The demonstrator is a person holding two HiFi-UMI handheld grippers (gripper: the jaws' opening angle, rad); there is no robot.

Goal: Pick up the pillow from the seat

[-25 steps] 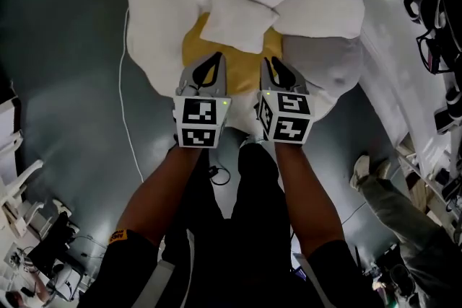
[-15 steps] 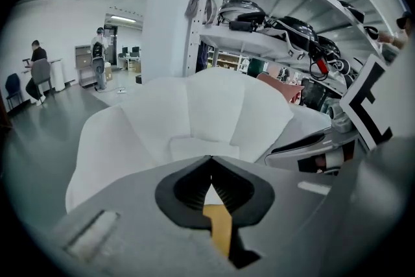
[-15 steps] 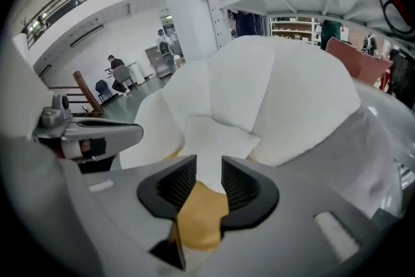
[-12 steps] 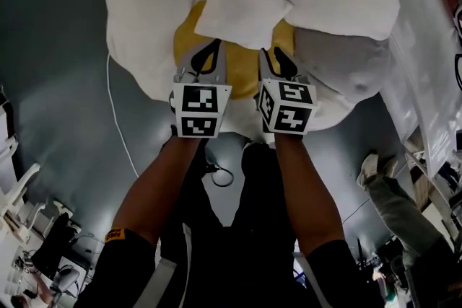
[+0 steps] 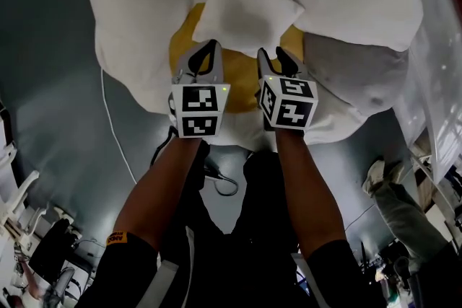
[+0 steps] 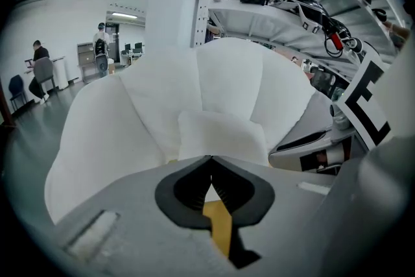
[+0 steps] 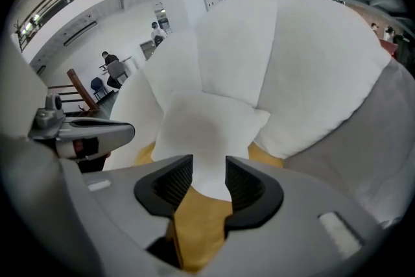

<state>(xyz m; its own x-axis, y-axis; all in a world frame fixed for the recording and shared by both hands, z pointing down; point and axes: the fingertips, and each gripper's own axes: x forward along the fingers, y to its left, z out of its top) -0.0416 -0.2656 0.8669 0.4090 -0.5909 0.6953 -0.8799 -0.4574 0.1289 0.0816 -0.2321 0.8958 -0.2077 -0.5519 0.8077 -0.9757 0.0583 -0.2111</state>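
**Pillow on seat, both grippers just short of it**

**Head view.** The pillow [image 5: 249, 11] lies at the back of the yellow seat [image 5: 238, 74] of a white chair [image 5: 137, 18] with petal-shaped cushions. It is white, plump and roughly rectangular, with soft rounded corners and no visible print. Its long axis runs across the picture, dipping slightly toward the right; one corner points right, and its near edge faces the grippers. The left gripper [image 5: 206, 53] and right gripper [image 5: 274, 58] sit side by side over the front of the seat, both aimed at the pillow's near edge and close to it. The chair stands on a grey floor [image 5: 58, 83].

**Left gripper view.** The pillow [image 6: 220, 136] stands propped against the back cushions, wider than tall, with its lower edge hidden behind the gripper. The left gripper [image 6: 211, 157] has its jaw tips together, with nothing between them. The yellow seat [image 6: 217, 217] shows below the tips.

**Right gripper view.** The pillow [image 7: 207, 123] appears straight ahead, lower corner toward the camera. The right gripper [image 7: 209, 164] has wide jaws that have just been opening. The pillow's corner shows in the gap, but the pads do not press on it. The seat [image 7: 201, 217] shows beneath.
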